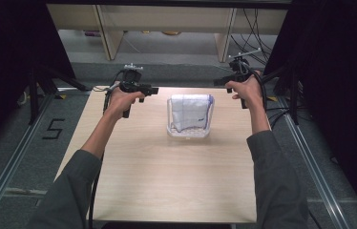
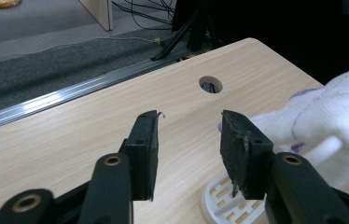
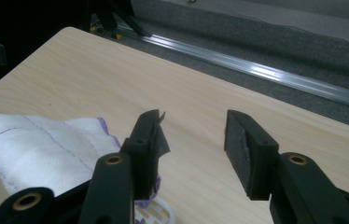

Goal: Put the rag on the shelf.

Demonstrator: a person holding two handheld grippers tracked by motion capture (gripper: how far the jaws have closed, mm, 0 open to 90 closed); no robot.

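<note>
Sleeved forearms are seen entering from the near edge of the desk (image 1: 167,181) in the high view, one along each side, with a broad bare stretch of wood left between them. At the far left, the left claw (image 1: 153,90) is held above the desk, pointed inward toward the middle; at the far right, the right claw (image 1: 220,81) is held near the far right corner, also pointed inward. Between them, toward the far half of the desk, a white basket (image 1: 189,131) is set, and a white cloth (image 1: 189,110) with purple stitching is laid in it, draped over its rim. Both claws are kept well apart from the basket, with open wood on either side of it. In the left gripper view, the left claw (image 2: 189,140) is seen with its jaws spread and nothing between them, only bare desk and a round cable hole (image 2: 210,84) beyond; the cloth (image 2: 331,121) and the basket's slotted rim (image 2: 224,196) are found just beside the right jaw. In the right gripper view, the right claw (image 3: 192,142) is likewise spread and empty, the cloth (image 3: 37,149) lying off to the left of its left jaw. Beyond the desk's far edge, a metal rail (image 3: 266,74) and grey floor are seen.
</note>
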